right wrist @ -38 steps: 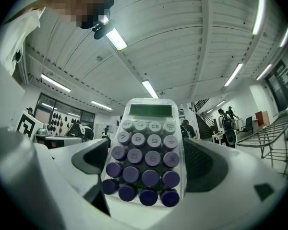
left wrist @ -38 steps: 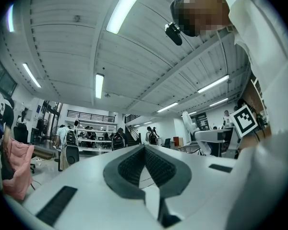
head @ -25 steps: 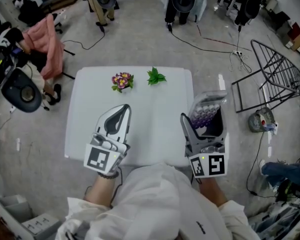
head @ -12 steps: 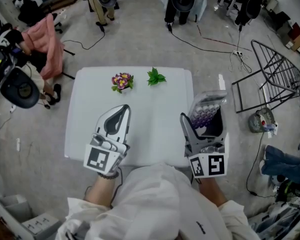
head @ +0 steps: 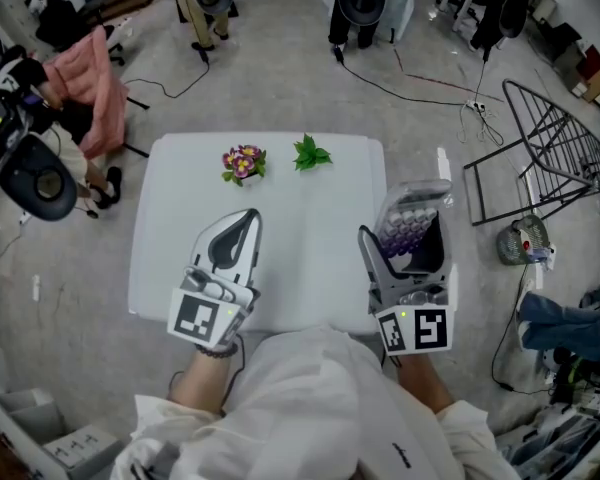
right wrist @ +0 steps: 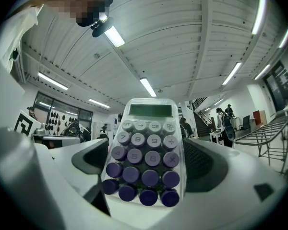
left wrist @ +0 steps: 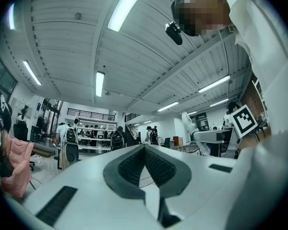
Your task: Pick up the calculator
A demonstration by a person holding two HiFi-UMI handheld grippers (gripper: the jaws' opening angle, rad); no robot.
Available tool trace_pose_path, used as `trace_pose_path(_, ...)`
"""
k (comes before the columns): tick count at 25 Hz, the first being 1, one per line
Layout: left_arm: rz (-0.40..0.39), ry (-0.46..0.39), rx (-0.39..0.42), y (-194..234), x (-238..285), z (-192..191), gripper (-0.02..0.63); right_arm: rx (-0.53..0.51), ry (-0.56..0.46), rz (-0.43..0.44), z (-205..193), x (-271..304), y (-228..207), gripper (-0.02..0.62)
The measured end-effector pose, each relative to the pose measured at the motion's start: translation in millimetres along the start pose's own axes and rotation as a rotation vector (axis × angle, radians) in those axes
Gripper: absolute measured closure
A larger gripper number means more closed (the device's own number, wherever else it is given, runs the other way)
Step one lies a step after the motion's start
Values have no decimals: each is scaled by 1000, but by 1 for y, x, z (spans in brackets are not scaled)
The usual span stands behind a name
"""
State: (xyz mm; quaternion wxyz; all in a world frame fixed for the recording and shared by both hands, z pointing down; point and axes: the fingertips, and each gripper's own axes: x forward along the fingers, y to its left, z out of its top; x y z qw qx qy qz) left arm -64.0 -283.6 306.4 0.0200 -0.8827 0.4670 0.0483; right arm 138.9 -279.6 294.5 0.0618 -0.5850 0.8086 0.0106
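Observation:
A clear calculator [head: 412, 230] with purple and grey keys is held above the right edge of the white table [head: 310, 248], clamped between the jaws of my right gripper [head: 408, 218]. In the right gripper view the calculator [right wrist: 143, 169] stands keys-up between the two dark pads, its display at the far end, and the right gripper [right wrist: 145, 147] is shut on it. My left gripper [head: 243, 218] hovers over the table's left half, jaws together at the tip and holding nothing. The left gripper [left wrist: 145, 146] shows its pads meeting in a point.
A small bunch of purple flowers [head: 244, 162] and a green leaf [head: 310, 154] lie near the table's far edge. A wire rack [head: 550, 148] stands on the floor to the right, and a chair with pink cloth [head: 85, 88] to the left. Cables cross the floor beyond the table.

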Motion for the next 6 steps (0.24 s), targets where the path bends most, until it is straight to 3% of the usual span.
trace_pose_path(6, 0, -1, 3, 0, 1, 2, 589, 0, 6, -8, 0, 2, -3, 94)
